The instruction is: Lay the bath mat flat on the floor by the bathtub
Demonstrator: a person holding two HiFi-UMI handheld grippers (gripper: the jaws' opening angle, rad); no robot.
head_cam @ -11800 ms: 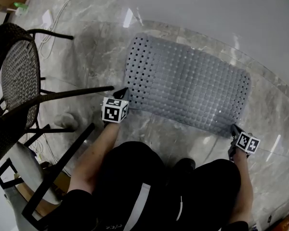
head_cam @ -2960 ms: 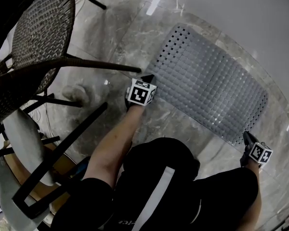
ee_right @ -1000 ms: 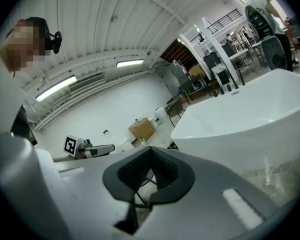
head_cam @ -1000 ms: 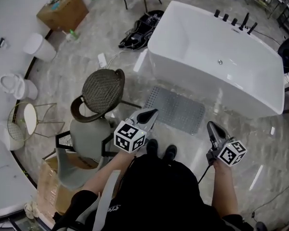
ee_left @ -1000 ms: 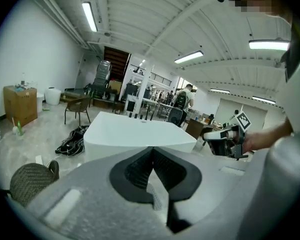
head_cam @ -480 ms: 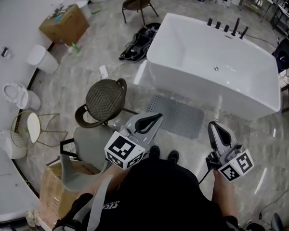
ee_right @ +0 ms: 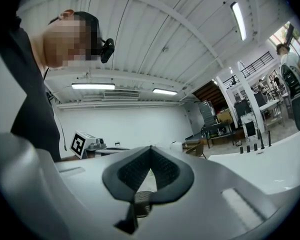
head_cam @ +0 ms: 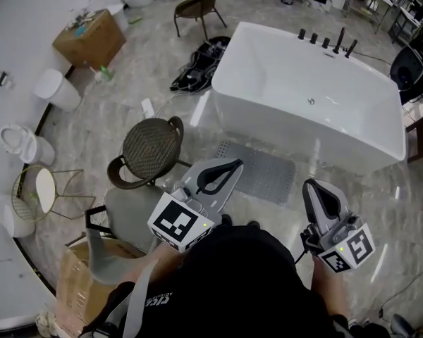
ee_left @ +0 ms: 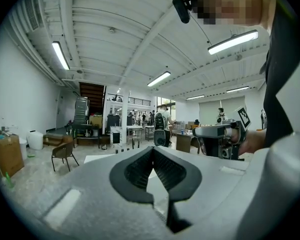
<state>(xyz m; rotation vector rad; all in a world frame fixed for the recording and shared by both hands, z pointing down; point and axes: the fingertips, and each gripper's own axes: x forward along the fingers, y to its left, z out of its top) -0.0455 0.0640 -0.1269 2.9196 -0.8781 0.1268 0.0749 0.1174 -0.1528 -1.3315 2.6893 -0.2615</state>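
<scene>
Down on the floor (head_cam: 116, 115), the mat (head_cam: 261, 173) lies flat just beside the tub (head_cam: 303, 97). Left gripper (head_cam: 234, 163) and right gripper (head_cam: 311, 185) hover well above it, jaws pressed together, empty.

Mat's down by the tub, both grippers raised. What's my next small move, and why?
Probably just lower your hands and stop: the mat looks flat on the floor beside the bathtub, and the left gripper and right gripper are both shut and empty.
</scene>
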